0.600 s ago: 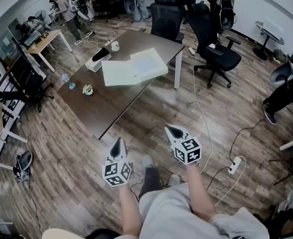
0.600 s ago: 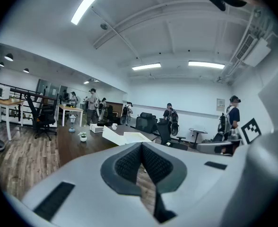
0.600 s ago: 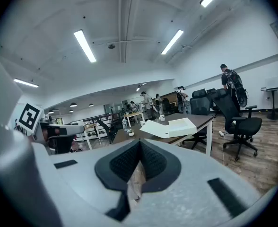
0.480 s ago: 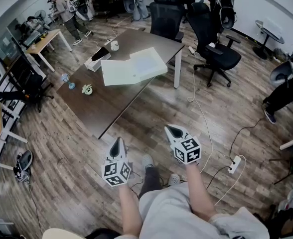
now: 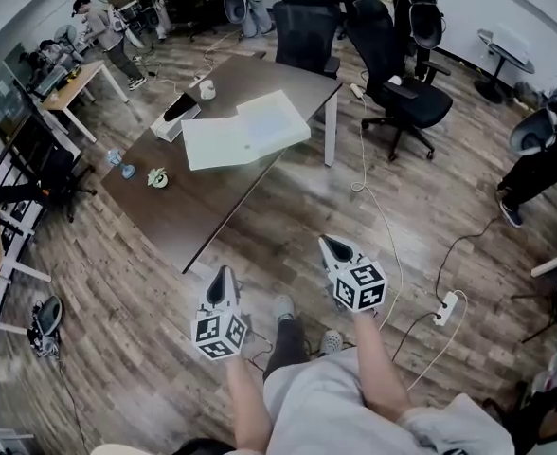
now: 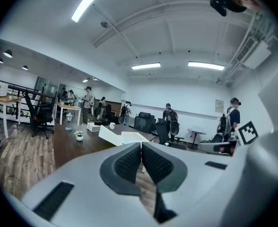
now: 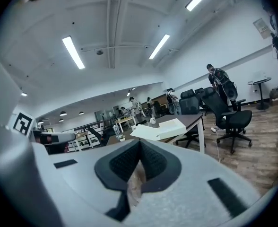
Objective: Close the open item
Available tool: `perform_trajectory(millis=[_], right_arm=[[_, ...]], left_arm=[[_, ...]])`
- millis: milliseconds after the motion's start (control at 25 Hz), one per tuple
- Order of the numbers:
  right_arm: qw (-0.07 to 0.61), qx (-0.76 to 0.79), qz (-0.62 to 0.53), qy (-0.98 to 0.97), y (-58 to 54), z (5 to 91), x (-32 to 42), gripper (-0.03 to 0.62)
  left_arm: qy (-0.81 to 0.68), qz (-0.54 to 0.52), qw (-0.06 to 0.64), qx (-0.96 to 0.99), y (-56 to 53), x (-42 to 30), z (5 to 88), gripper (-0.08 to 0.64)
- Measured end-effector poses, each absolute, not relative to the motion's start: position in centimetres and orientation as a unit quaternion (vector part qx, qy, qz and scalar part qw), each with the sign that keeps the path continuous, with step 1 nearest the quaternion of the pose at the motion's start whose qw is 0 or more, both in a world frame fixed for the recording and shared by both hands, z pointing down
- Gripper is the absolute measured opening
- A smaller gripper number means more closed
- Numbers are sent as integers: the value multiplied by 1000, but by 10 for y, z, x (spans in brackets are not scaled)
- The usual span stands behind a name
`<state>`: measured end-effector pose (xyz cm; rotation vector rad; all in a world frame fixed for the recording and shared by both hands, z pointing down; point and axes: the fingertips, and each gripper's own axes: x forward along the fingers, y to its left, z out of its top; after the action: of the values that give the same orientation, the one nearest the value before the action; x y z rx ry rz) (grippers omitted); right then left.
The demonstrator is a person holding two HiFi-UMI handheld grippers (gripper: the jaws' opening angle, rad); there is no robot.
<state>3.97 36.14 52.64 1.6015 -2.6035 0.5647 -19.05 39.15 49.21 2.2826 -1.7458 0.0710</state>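
A flat white box (image 5: 274,118) lies open on the dark brown table (image 5: 203,202), its lid (image 5: 217,143) folded out flat to the left. The box also shows far off in the left gripper view (image 6: 122,136) and the right gripper view (image 7: 162,128). Both grippers hang over the wooden floor, well short of the table's near corner. My left gripper (image 5: 224,273) is shut with nothing between its pads (image 6: 129,162). My right gripper (image 5: 328,245) is also shut and empty, its jaws meeting tip to tip in the right gripper view (image 7: 140,148).
On the table stand a small potted plant (image 5: 157,177), a white-and-black box (image 5: 176,114) and a cup (image 5: 206,89). Black office chairs (image 5: 392,74) crowd the table's far right. A cable and power strip (image 5: 445,309) lie on the floor to the right. People stand at desks at the back left.
The head view has shifted a little, so the table and box sit slightly further left and up. Both grippers keep nearly the same place and stay shut.
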Motion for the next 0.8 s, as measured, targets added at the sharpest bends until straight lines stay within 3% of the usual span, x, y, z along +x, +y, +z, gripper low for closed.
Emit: perform_trajectory(millis=[160,480,640,800], right_arm=[[20,516,180,-837,348,529,39,8],[35,516,174,-838,300,520,44,91],[58,517,169,-837,266,519,41,130],[94,519,165,-833,230,526,34,156]], left_arm=[[-607,30,130,783,369,-196,493,8],[-593,29,138,793,304,-187,492,12],[-589,27,145,795,259,-188,492,131],[-582,24,151,799,215,-194,492,140]])
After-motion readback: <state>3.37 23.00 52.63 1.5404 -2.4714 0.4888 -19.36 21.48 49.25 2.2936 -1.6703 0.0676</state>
